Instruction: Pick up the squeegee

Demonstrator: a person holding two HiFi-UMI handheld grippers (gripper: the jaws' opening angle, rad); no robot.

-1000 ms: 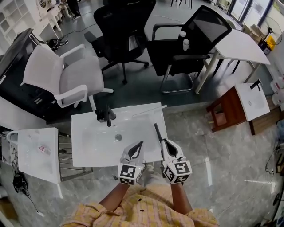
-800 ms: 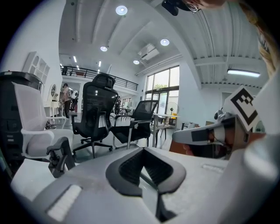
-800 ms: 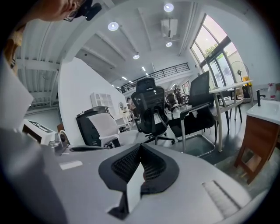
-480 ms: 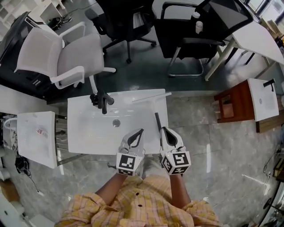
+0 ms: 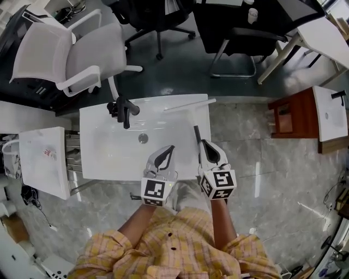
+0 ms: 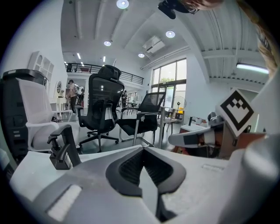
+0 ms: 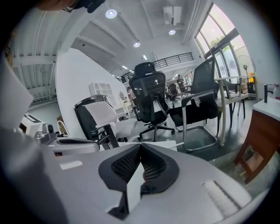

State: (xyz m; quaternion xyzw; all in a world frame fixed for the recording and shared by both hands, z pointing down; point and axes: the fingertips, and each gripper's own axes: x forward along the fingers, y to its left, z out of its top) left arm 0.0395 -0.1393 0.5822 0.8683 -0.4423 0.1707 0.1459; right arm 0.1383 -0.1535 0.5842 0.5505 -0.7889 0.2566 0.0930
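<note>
Yellow-checked shirt (image 5: 180, 245): fills the near edge of the head view; the torso is cut off by the frame and only the forearms reach forward.
Marker cubes (image 5: 154, 192): two, one at the rear of each gripper.
Left gripper (image 5: 170, 148): one; the left gripper view (image 6: 143, 151) shows the jaws clenched pad to pad with nothing between them; the tip is over the near part of the sink.
Right gripper (image 5: 205, 143): one; the right gripper view (image 7: 140, 147) shows the jaws pressed together and empty; the tip is just beside the near end of the squeegee (image 5: 197, 135); contact cannot be told.
Squeegee: one; it lies flat on the right part of the sink top, dark handle toward the person and pale blade (image 5: 189, 104) along the far edge; hard to make out in either gripper view.
Sink (image 5: 103, 163): white, one directly ahead, with the drain (image 5: 143, 138) near the middle.
Faucet (image 5: 123, 110): black, one, at the sink's far left.
Small basin (image 5: 332, 117): white, on a wooden stand (image 5: 289, 117) at the right, clipped by the frame edge.
Chairs: three; one white (image 5: 65, 57) and two black (image 5: 158, 16) (image 5: 240, 27), the black ones cut off at the top.
</note>
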